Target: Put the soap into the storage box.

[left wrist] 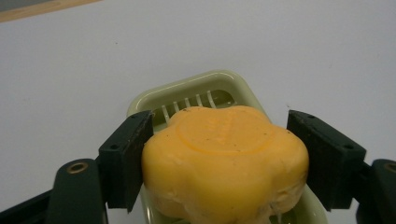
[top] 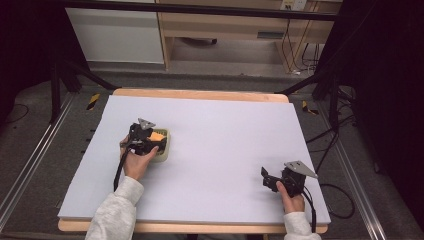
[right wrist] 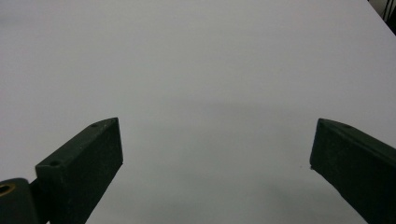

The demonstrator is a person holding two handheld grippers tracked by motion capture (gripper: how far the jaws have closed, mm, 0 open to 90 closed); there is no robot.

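An orange-yellow, flower-shaped bar of soap (left wrist: 224,158) is between the jaws of my left gripper (left wrist: 222,123), and both pads press on its sides. It sits low over a pale green slotted soap dish (left wrist: 210,81); I cannot tell whether it rests on the slats. In the high view the left gripper (top: 150,137) is at the table's left-middle, over the dish (top: 166,150), with the soap (top: 157,135) showing as an orange patch. My right gripper (top: 267,179) hovers near the front right of the table. Its jaws (right wrist: 217,135) stand wide open with nothing between them.
A pale lilac mat (top: 225,130) covers the wooden table (top: 200,94). Black frame legs and cables (top: 330,125) stand beyond the table's right side, and a wooden cabinet (top: 225,30) stands behind it.
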